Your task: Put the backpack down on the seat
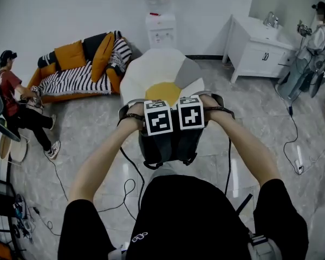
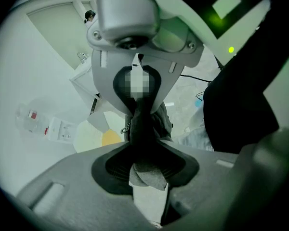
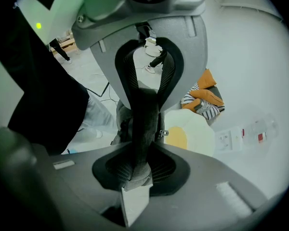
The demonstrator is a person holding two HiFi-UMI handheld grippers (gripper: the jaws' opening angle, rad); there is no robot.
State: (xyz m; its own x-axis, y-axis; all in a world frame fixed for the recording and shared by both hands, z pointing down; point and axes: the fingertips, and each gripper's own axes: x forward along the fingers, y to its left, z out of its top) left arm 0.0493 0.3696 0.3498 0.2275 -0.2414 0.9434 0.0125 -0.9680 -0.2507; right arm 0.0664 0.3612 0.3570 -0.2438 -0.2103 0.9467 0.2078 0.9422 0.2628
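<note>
A dark backpack [image 1: 169,144] hangs in front of me by its straps, above the marble floor. My left gripper [image 1: 158,128] is shut on one grey strap [image 2: 143,129], which runs between its jaws. Close beside it, my right gripper [image 1: 190,124] is shut on the other strap [image 3: 144,124]. The marker cubes hide both sets of fingertips in the head view. Just beyond the backpack stands the seat [image 1: 162,72], a round white cushion chair with a yellow centre and a grey patch. The seat [image 2: 94,136] also shows past the left gripper [image 2: 142,129], and the seat [image 3: 192,129] shows past the right gripper [image 3: 145,126].
An orange sofa [image 1: 76,72] with a striped blanket stands at the back left, with a seated person [image 1: 16,102] near it. A water dispenser [image 1: 161,28] stands behind the seat. At the right are a white sink cabinet [image 1: 260,50] and a standing person [image 1: 311,47]. Cables [image 1: 124,191] trail on the floor.
</note>
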